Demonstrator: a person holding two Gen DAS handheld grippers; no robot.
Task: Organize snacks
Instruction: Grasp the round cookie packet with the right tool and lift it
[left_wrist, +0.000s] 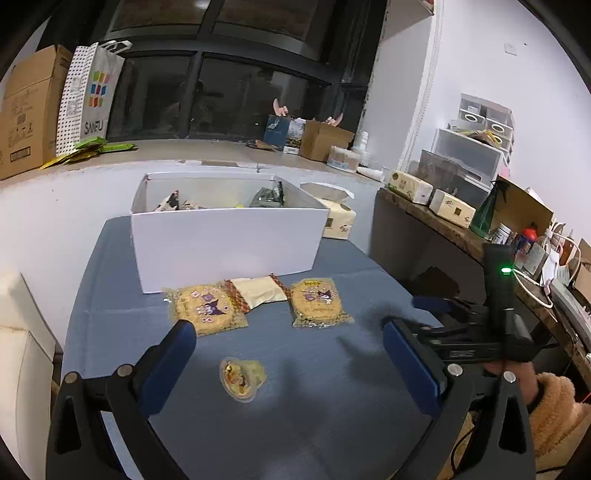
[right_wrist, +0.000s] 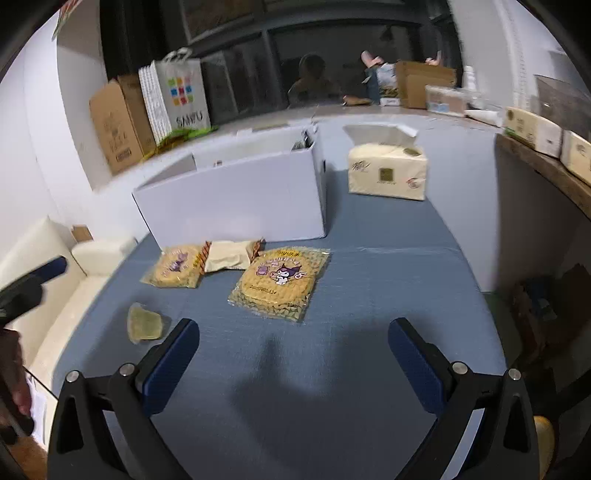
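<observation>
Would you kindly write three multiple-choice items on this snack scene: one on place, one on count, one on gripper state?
1. The jelly cup lies:
A. in the white box
B. on the blue table
C. on the tissue pack

2. Cartoon-print cookie packs on the table:
A. one
B. two
C. four

3. The left gripper is:
A. open, empty
B. shut on a pack
C. shut, empty

Answers: B, it sits on the table nearest the camera; B, one left and one right of the cream pack; A, its fingers stand apart.
</observation>
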